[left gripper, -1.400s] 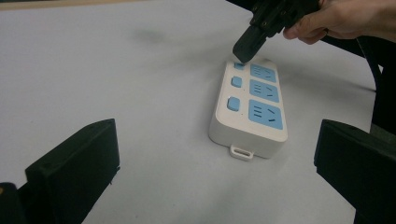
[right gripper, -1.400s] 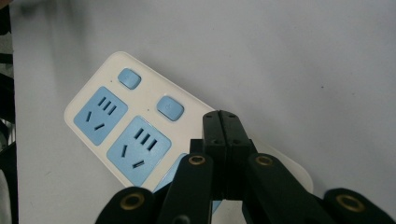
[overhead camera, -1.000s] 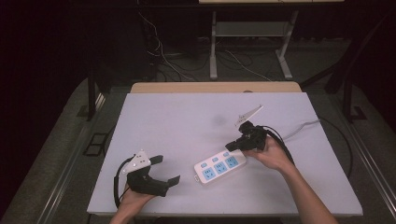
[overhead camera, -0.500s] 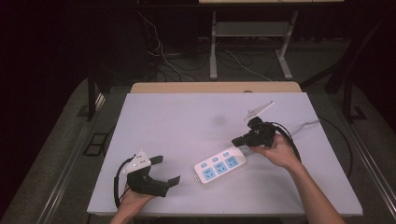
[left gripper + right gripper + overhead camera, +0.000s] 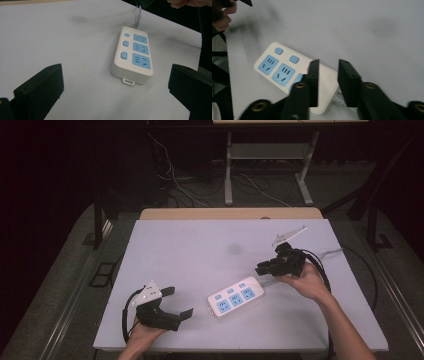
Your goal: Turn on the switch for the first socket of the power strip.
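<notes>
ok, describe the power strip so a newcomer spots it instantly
On the white table, look near its front edge, between the two grippers. The power strip lies flat there: a white block with three blue sockets, three small blue buttons and a grey cord trailing away.

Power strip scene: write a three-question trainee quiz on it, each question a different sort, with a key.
1. True or false: the left claw grips the power strip.
2. How many blue sockets does the strip show? A) two B) three C) five
3. Fill in: the right claw hovers above the strip's ___ end.

Key: 1. False; it rests open, apart from the strip. 2. B. 3. Cord; its jaws have just been opening, with nothing between them.
</notes>
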`<state>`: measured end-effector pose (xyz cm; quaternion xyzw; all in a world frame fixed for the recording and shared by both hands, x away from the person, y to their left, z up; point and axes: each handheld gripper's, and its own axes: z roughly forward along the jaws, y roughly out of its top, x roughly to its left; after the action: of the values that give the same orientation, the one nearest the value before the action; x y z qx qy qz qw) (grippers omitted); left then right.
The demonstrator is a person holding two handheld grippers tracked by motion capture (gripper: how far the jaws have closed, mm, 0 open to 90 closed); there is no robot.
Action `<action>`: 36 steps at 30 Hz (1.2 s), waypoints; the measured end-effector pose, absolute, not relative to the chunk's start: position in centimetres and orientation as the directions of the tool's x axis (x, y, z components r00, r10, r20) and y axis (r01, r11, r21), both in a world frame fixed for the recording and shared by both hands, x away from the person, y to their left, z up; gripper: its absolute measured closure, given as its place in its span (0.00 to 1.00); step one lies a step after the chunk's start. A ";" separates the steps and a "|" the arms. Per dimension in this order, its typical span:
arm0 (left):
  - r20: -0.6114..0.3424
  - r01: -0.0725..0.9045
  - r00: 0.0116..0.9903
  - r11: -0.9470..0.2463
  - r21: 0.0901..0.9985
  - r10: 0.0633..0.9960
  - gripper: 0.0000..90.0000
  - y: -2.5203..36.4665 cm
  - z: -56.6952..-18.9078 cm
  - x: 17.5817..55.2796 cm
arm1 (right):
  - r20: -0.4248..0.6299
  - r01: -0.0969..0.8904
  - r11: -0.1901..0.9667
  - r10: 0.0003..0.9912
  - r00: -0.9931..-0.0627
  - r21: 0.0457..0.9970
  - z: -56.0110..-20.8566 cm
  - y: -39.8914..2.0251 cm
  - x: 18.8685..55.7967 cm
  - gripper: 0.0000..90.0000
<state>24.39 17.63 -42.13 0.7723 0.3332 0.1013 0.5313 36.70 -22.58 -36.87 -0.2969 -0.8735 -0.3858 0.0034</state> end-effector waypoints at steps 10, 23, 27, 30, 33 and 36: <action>-0.198 0.407 0.758 -0.214 0.888 0.622 0.00 17.6 -42.1 24.4 | 0.204 0.552 0.461 0.609 -0.766 0.695 -36.4 -24.0 36.3 0.11; -0.197 0.407 0.757 -0.214 0.888 0.622 0.00 17.5 -42.2 24.4 | 0.248 0.592 0.393 0.644 -0.723 0.703 -36.1 -26.9 35.1 0.00; -0.196 0.407 0.758 -0.217 0.887 0.622 0.00 17.5 -42.1 24.4 | 0.257 0.600 0.382 0.650 -0.715 0.703 -36.3 -27.6 34.5 0.00; -0.196 0.408 0.758 -0.216 0.887 0.622 0.00 17.5 -42.2 24.4 | 0.262 0.604 0.371 0.655 -0.709 0.706 -36.4 -28.1 34.1 0.00; -0.197 0.408 0.757 -0.216 0.887 0.622 0.00 17.5 -42.2 24.4 | 0.271 0.608 0.354 0.659 -0.701 0.711 -36.6 -28.6 33.6 0.00; -0.198 0.409 0.757 -0.215 0.887 0.623 0.00 17.5 -42.2 24.4 | 0.278 0.612 0.343 0.663 -0.695 0.713 -36.9 -29.0 32.9 0.00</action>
<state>24.37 17.47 -42.16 0.7729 0.3336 0.1007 0.5302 32.90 -28.99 -36.90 -0.3892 -0.8189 -0.4207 -0.0302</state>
